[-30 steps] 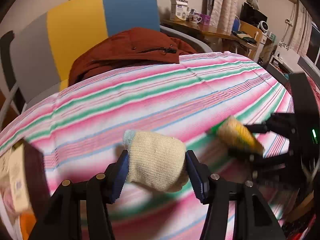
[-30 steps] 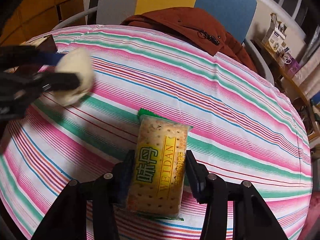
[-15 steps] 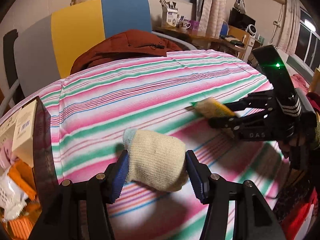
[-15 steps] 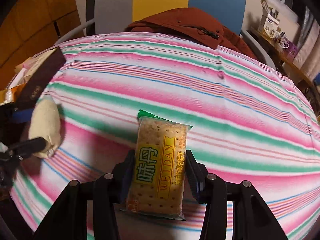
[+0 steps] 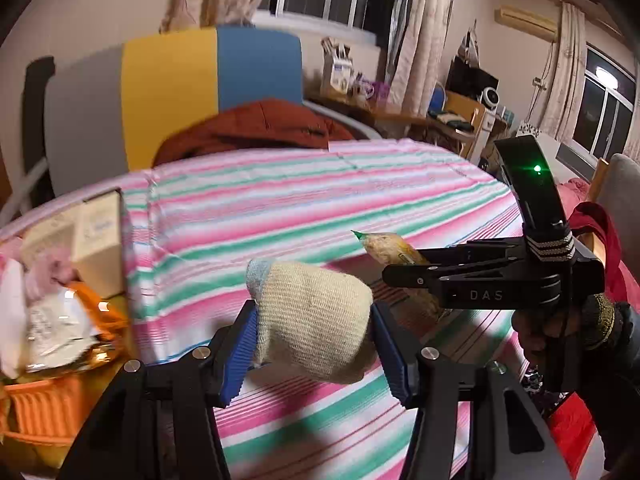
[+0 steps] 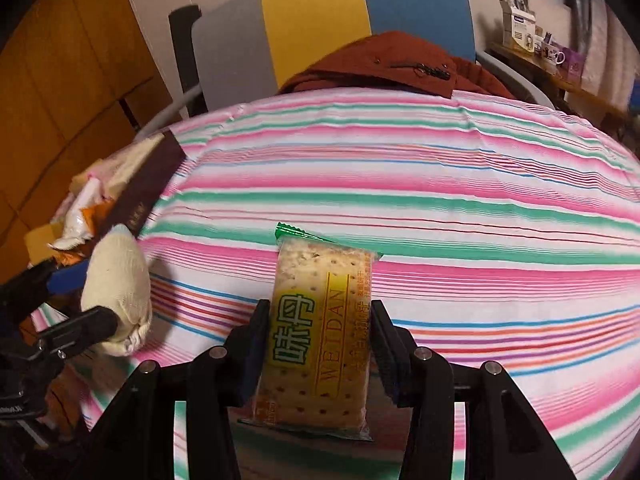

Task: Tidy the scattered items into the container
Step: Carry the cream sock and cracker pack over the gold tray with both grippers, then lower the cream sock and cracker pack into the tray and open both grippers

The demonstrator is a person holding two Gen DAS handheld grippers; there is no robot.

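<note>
My left gripper (image 5: 314, 346) is shut on a rolled beige sock (image 5: 316, 320) and holds it above the striped cloth. The sock also shows in the right wrist view (image 6: 118, 300), at the left. My right gripper (image 6: 318, 344) is shut on a yellow cracker packet (image 6: 320, 332), held above the cloth. The packet shows in the left wrist view (image 5: 394, 252), right of the sock. An orange basket (image 5: 44, 404) at the left edge of the bed holds boxes and wrappers. It also shows in the right wrist view (image 6: 86, 216), far left.
The striped pink and green bedspread (image 5: 300, 200) covers the surface. A rust red jacket (image 6: 400, 64) lies at its far edge against a grey, yellow and blue chair back (image 5: 172, 96). A dark brown box (image 6: 148, 196) leans in the basket.
Both grippers have lifted and swung left with their loads. The basket now fills more of the left wrist view, and the right gripper sits closer to the left one.
</note>
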